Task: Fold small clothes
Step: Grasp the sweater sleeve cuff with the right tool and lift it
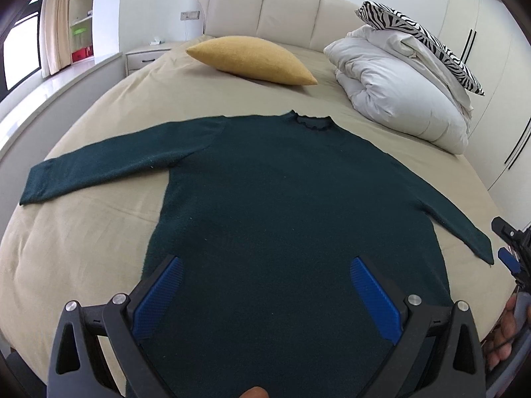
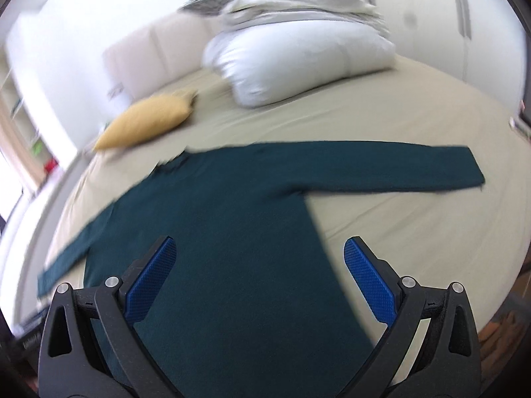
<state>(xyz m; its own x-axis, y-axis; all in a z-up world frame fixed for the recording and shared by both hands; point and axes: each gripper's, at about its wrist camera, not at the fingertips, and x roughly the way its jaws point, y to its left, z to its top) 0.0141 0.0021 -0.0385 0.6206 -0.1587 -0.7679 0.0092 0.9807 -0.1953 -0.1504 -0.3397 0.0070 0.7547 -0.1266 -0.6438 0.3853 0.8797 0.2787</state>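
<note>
A dark green long-sleeved sweater [image 1: 282, 192] lies flat on the beige bed [image 1: 83, 248], collar away from me, both sleeves spread out to the sides. My left gripper [image 1: 265, 265] is open and empty, above the sweater's lower body. My right gripper [image 2: 260, 248] is open and empty, above the sweater's [image 2: 232, 219] lower right side; its right finger is over bare sheet [image 2: 415, 225]. The right wrist view is motion-blurred. The right gripper also shows at the right edge of the left wrist view [image 1: 512, 252], near the right sleeve's cuff.
A yellow pillow [image 1: 252, 59] lies behind the collar. A folded white duvet [image 1: 398, 99] with a zebra-print pillow [image 1: 421, 36] on top sits at the back right. A padded headboard [image 1: 282, 6], a nightstand [image 1: 146, 56] and wardrobe doors [image 1: 491, 49] surround the bed.
</note>
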